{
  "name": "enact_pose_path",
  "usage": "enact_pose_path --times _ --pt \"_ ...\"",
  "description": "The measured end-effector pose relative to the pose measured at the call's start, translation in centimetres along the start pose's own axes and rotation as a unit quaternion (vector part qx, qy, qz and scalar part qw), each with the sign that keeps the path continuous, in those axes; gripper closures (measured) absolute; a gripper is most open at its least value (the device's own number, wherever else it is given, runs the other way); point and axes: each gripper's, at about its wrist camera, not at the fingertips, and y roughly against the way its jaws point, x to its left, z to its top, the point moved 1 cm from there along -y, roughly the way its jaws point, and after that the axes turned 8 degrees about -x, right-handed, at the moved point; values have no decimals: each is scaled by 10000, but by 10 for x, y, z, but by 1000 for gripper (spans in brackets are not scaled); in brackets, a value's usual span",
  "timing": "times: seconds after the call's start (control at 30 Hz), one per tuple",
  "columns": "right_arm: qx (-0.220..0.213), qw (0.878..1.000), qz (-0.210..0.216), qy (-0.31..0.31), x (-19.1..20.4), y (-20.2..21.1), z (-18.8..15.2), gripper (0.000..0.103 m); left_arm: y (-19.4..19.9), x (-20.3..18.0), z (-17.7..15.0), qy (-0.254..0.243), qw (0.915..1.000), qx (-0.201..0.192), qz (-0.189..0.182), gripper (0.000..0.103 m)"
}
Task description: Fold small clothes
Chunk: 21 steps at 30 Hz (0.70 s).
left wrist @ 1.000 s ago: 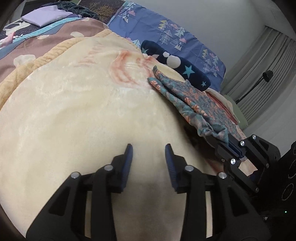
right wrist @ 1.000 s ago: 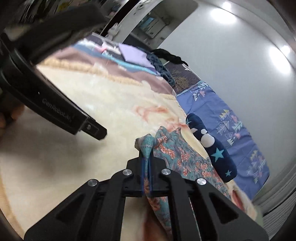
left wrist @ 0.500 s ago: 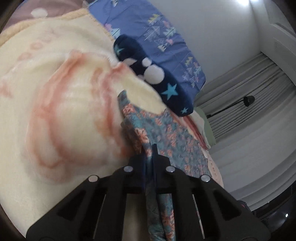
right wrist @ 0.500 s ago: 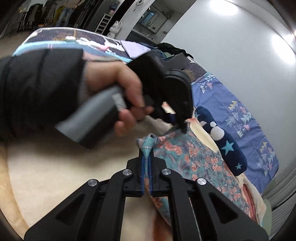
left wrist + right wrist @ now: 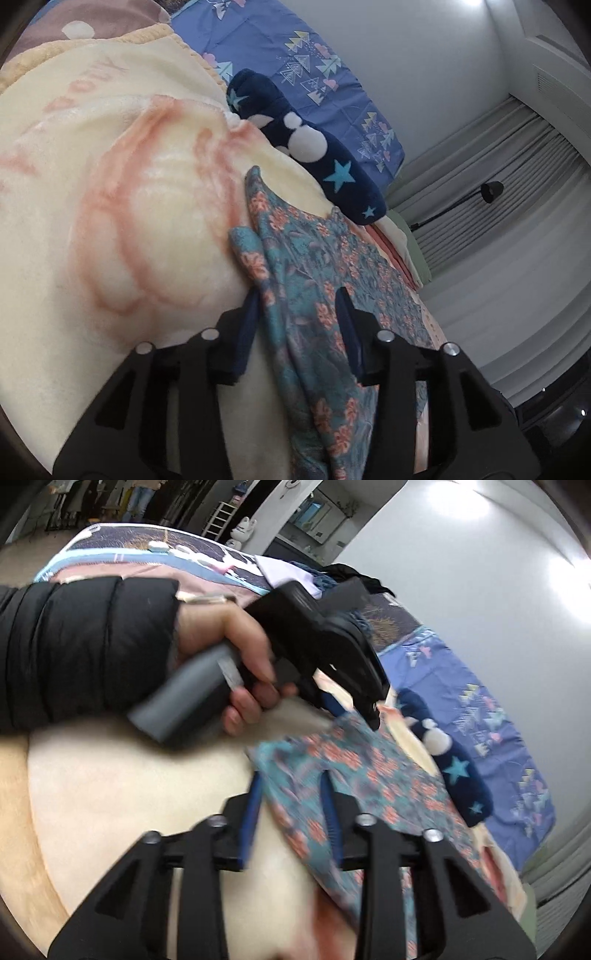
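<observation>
A teal floral garment lies folded lengthwise on the cream blanket. In the left wrist view my left gripper straddles its near fold; its jaws are opening and the pads stand clear of the cloth. In the right wrist view the right gripper is also opening, with the garment's edge lying loose between its fingers. The left gripper shows there too, held by a hand in a black sleeve, its tips at the garment's far corner.
A navy star-patterned cushion lies just beyond the garment, against a blue patterned pillow. More folded clothes sit at the bed's right edge. Grey curtains and a black lamp stand behind.
The left gripper swung over to the garment, shut on its fold, and now stands open. The right gripper, shut on the garment's edge before, has let go; the cloth lies flatter.
</observation>
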Motion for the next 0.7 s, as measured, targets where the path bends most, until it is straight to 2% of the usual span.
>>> enact_pose_path --times 0.13,0.2,0.27,0.3,0.33,0.4,0.5,0.53,0.6,0.7 --pt "448 9988 -60 208 6 -28 -6 67 -32 -10 0 -331 9973 542 371 53" --pt "506 9985 -123 196 9 -42 -1 67 -46 -13 7 -385 9961 650 447 56" --pt "540 9983 -209 82 7 -51 6 67 -53 -12 12 -375 9962 653 442 65" --pt "544 9982 -262 -31 4 -55 10 67 -56 -9 13 -383 9961 639 474 75" --pt "550 9979 -311 -114 2 -59 12 67 -59 -2 13 -309 9964 631 477 82" --pt "579 9975 -362 -184 1 -67 9 68 -57 8 14 -87 9980 537 323 86" --pt "596 9974 -256 -303 0 -72 4 78 -57 8 15 -107 9981 484 355 90" --pt "572 9976 -254 -311 -2 -71 5 87 -58 6 15 -176 9979 485 400 91" --pt "474 9976 -302 -410 -8 -64 6 97 -58 1 16 -251 9975 477 462 93" --pt "184 9951 -318 -917 -29 -40 11 98 -52 -16 21 -456 9969 407 502 94"
